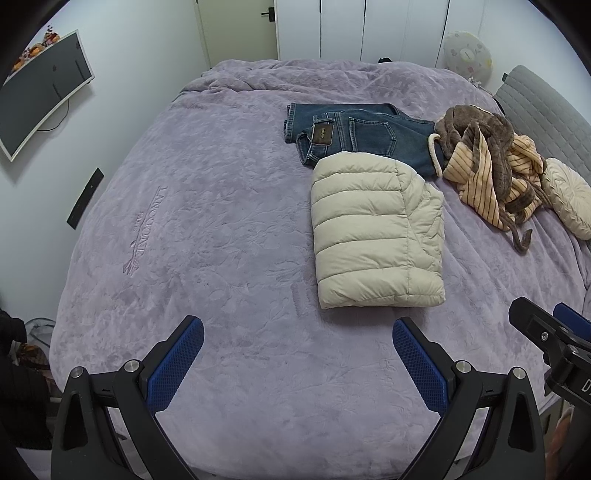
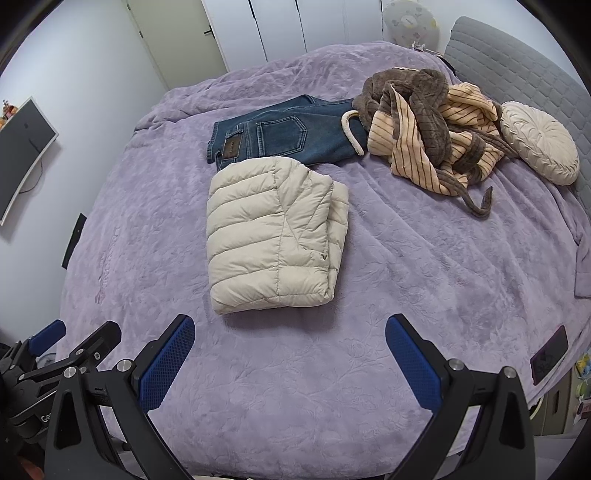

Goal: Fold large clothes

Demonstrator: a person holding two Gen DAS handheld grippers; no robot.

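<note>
A cream puffer jacket (image 1: 373, 229) (image 2: 273, 232) lies folded into a rectangle on the purple bedspread (image 1: 207, 229) (image 2: 406, 258). Behind it rest folded blue jeans (image 1: 354, 133) (image 2: 288, 136). To their right sits a crumpled heap of brown and peach-striped robe (image 1: 491, 162) (image 2: 428, 122). My left gripper (image 1: 297, 328) hovers open above the near bed edge, left of the jacket, holding nothing. My right gripper (image 2: 290, 328) is open too, just in front of the jacket. The right gripper (image 1: 554, 332) shows at the left wrist view's right edge; the left gripper (image 2: 74, 339) shows at the right wrist view's lower left.
A round cream cushion (image 1: 569, 195) (image 2: 539, 140) leans by the grey headboard (image 2: 517, 66). A monitor (image 1: 40, 92) hangs on the left wall. White wardrobe doors (image 1: 369, 26) stand behind the bed. A dark phone (image 2: 550, 354) lies at the bed's right edge.
</note>
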